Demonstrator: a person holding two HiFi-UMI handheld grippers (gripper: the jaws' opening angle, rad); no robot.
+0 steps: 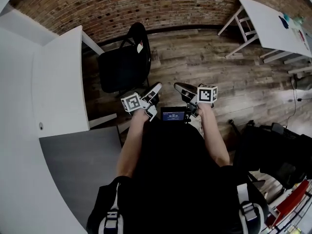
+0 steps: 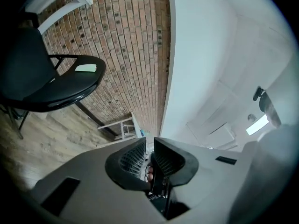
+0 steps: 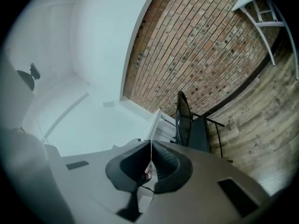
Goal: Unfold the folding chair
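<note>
The black folding chair (image 1: 124, 65) stands opened on the wood floor by the brick wall, its seat down and flat. It also shows at the upper left of the left gripper view (image 2: 51, 85) and side-on in the right gripper view (image 3: 194, 125). Both grippers are held close in front of the person's body, short of the chair and touching nothing. My left gripper (image 1: 156, 87) (image 2: 149, 141) shows a narrow gap between its jaws with nothing in it. My right gripper (image 1: 178, 86) (image 3: 150, 143) has its jaws pressed together, empty.
A white table (image 1: 58, 82) runs along the left, right beside the chair. Another white table (image 1: 273, 23) stands at the back right. Black bags (image 1: 273, 150) lie on the floor at the right. The brick wall (image 1: 146, 4) is behind the chair.
</note>
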